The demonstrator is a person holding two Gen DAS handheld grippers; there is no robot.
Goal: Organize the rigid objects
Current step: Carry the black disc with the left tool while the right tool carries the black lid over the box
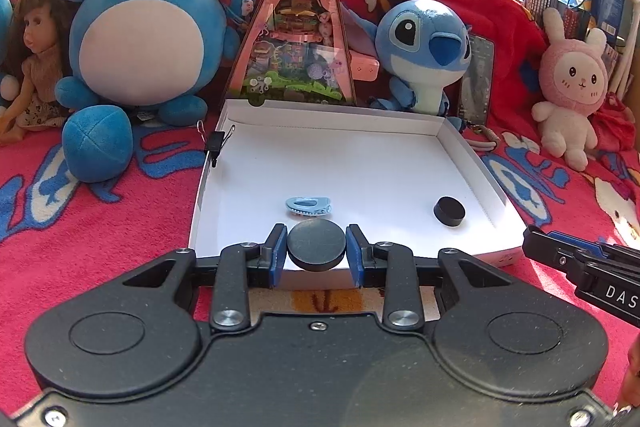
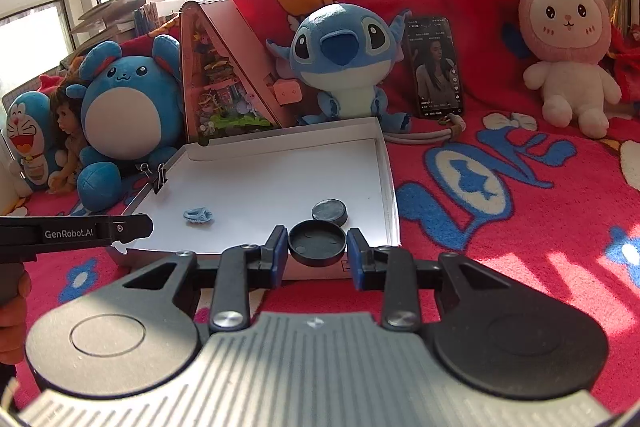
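L wrist: left gripper (image 1: 317, 251) closed on black disc (image 1: 316, 245), blue pads touching both sides, held over near edge of white tray (image 1: 472, 163). Just ahead: blue clip (image 1: 309, 206) on tray floor. Ahead-right: small black puck (image 1: 449, 211) near tray's right wall. Binder clip (image 1: 216, 141) on left wall, far-left. Tray floor beyond clip open to back wall. Right gripper's finger (image 1: 560, 255) enters at right, outside tray corner.

R wrist: right gripper (image 2: 317, 247) closed on black cap (image 2: 317, 242), hollow side up, at tray near-right corner (image 2: 394, 227). Puck (image 2: 329, 211) just ahead, apart from cap. Clip (image 2: 198, 215) ahead-left. Left gripper's finger (image 2: 132, 227) at tray's left near edge. Red blanket (image 2: 520, 227) open to right.
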